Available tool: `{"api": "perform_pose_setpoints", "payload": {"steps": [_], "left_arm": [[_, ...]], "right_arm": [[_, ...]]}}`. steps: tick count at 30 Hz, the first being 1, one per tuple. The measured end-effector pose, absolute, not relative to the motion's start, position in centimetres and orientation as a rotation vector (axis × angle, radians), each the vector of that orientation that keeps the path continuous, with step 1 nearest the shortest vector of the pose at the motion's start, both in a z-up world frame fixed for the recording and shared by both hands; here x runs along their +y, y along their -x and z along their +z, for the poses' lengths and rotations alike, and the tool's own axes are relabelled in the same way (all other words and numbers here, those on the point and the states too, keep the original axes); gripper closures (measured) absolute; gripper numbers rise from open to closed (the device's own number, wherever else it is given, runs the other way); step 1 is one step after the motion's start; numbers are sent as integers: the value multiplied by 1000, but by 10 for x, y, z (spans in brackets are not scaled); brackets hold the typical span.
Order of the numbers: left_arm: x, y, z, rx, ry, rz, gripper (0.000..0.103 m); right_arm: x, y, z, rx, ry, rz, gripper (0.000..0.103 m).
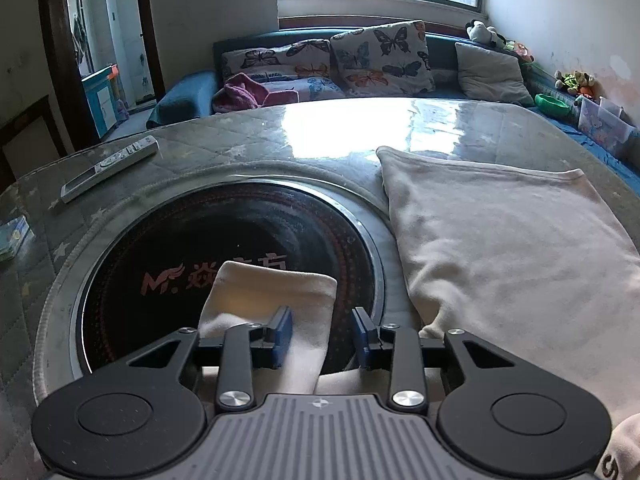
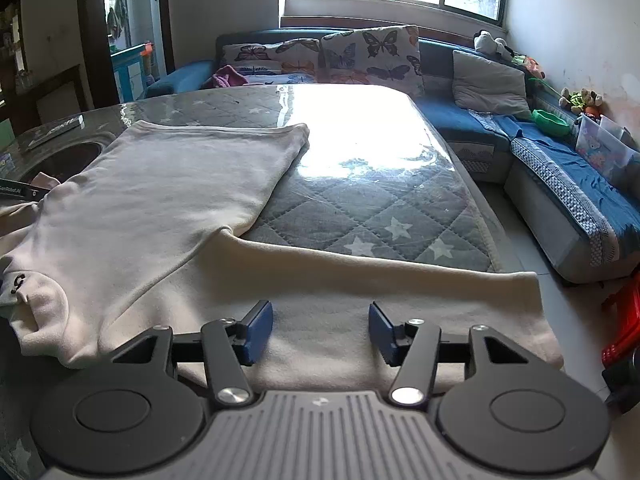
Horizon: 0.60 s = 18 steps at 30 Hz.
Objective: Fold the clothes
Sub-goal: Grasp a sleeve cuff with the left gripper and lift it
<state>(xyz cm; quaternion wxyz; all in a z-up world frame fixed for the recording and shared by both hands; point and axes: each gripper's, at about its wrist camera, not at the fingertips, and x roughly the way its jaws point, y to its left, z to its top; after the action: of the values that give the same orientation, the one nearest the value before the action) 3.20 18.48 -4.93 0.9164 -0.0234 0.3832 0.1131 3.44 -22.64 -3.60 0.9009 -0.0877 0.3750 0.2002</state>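
Observation:
A cream sweatshirt (image 1: 500, 240) lies flat on the quilted table (image 1: 240, 136), its hem toward the window. One sleeve (image 1: 276, 292) stretches over the dark round cooktop (image 1: 240, 232). My left gripper (image 1: 322, 334) hovers at that sleeve with the cloth between its blue pads. The left pad overlaps the cloth and the right pad stands clear of it, so the jaws are open. In the right wrist view the sweatshirt body (image 2: 160, 200) lies at the left and the other sleeve (image 2: 400, 300) runs across the front. My right gripper (image 2: 320, 330) is open just above that sleeve, holding nothing.
A white remote control (image 1: 108, 168) lies at the table's far left. The table's right edge (image 2: 492, 208) drops to a tiled floor with a red stool (image 2: 624, 320). A blue sofa (image 2: 560, 200) with butterfly cushions (image 2: 372, 56) wraps round behind.

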Motion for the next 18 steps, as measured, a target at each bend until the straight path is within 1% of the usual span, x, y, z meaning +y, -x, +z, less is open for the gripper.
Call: {"api": "perform_pose_setpoints", "payload": {"steps": [2,5,9,18], "left_arm": [[188,-31,-49,785,55,237,90],[194,-28,-47,775,78,248,97],[208,-17,-37,725,121,273,99],[248,19,-16,631,185,398,99]], "right_arm": [[-226,-34,-37,775,177,414,46],[-225,-35,-37,774,169,413,40],[-223,-34,-39,771,170,412,36],[-220,-34,-39,773,170,407,32]]}}
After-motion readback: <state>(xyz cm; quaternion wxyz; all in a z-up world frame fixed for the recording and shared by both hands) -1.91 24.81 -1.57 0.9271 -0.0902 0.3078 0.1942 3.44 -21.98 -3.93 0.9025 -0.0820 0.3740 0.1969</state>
